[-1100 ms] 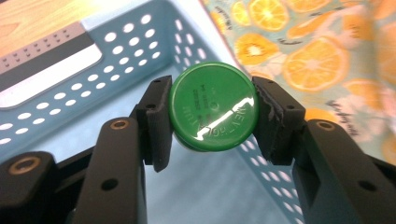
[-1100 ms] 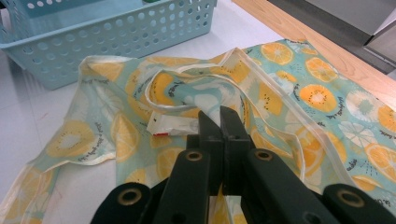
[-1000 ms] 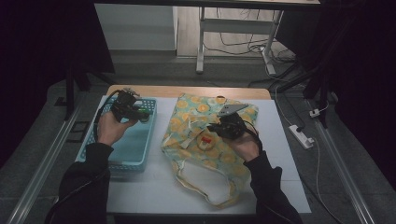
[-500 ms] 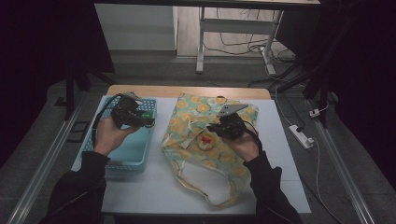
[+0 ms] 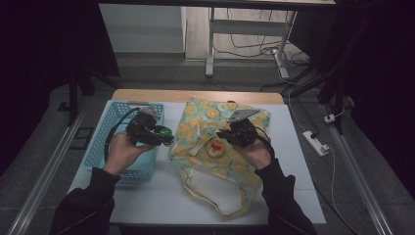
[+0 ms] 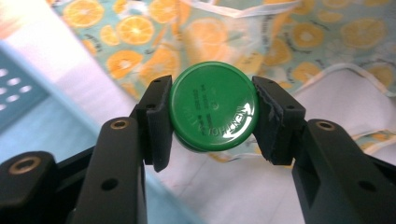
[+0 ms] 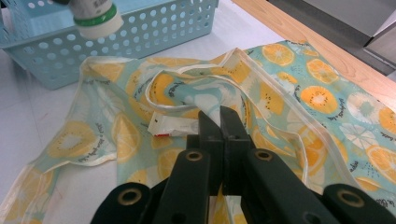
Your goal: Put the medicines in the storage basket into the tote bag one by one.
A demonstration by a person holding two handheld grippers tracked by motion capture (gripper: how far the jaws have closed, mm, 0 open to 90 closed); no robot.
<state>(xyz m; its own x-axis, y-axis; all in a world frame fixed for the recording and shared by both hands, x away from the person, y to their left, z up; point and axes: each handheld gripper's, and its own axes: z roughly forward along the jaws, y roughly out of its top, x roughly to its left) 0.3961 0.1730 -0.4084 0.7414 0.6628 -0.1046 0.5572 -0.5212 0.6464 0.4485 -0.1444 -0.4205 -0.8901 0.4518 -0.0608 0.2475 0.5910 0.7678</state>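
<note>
the table [image 5: 147, 200] is carrying two large items side by side: a blue perforated basket [image 5: 105, 147] on the person's left and an orange-print cloth bag [image 5: 222, 161] lying flat in the middle, its mouth and handles facing the person. a small white-and-red packet [image 7: 173, 126] is lying on the bag at its opening.

the right gripper [image 5: 226, 135] is resting on the bag fabric, jaws fully closed and pinching a fold of the cloth near the rim, apparently lifting the mouth open. in the right gripper view the closed jaws are pointing at the packet just beyond them.

the left gripper [image 5: 166, 134] is hanging between basket and bag, at the basket's inner edge. its jaws are clamping a green-capped bottle [image 6: 213, 106] across the cap; in the left gripper view the cap face is pointing at the camera, so the bottle's long axis is running straight along the jaws, away from the hand. in the right gripper view the bottle's white body with green band is showing above the basket wall.

the governing relation: the bag opening is lying to the right of the bottle, toward the right gripper, with the bottle base aimed roughly that way. judged from this, insertion is calling for sideways travel toward the held rim, base first. the left hand is the nearer one to the bottle; the right is the nearer one to the opening.
</note>
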